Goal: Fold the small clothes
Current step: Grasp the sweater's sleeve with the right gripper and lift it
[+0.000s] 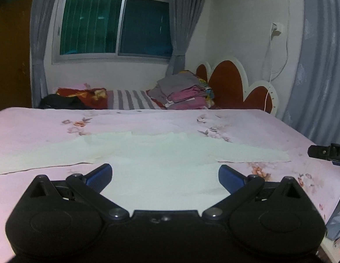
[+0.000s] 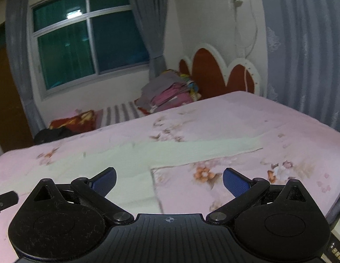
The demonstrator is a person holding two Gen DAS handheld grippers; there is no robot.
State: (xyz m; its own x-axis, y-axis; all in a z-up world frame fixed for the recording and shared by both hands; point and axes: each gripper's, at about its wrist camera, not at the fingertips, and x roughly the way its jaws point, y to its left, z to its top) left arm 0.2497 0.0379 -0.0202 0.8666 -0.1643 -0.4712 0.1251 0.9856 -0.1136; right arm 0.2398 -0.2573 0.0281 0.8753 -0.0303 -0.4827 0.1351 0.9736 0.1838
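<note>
A pale mint-white small garment (image 1: 161, 153) lies spread flat on the pink floral bedsheet (image 1: 38, 127), across the middle of the bed and reaching toward its near edge. Its sleeves stretch out sideways — one toward the left edge of the bed, the other toward the right edge, where it ends in a straight hem.

The left gripper (image 1: 165, 176), black with blue ribbed pads, hangs just above the near part of the garment with its jaws spread wide and nothing between them. The right gripper (image 2: 169, 179) is likewise splayed and empty — it sits over the garment's right side, where the body's edge meets the bare sheet. The right view is somewhat blurred, so whether either tool touches the cloth cannot be told.

At the far edge of the bed a stack of folded grey and pink clothes (image 1: 183, 92) rests beside the red scalloped headboard with white trim (image 1: 229, 87). A dark crumpled garment (image 1: 60, 103) and a red patterned cloth (image 1: 82, 93) lie toward the far left corner, under the window with grey curtains (image 1: 115, 22).
</note>
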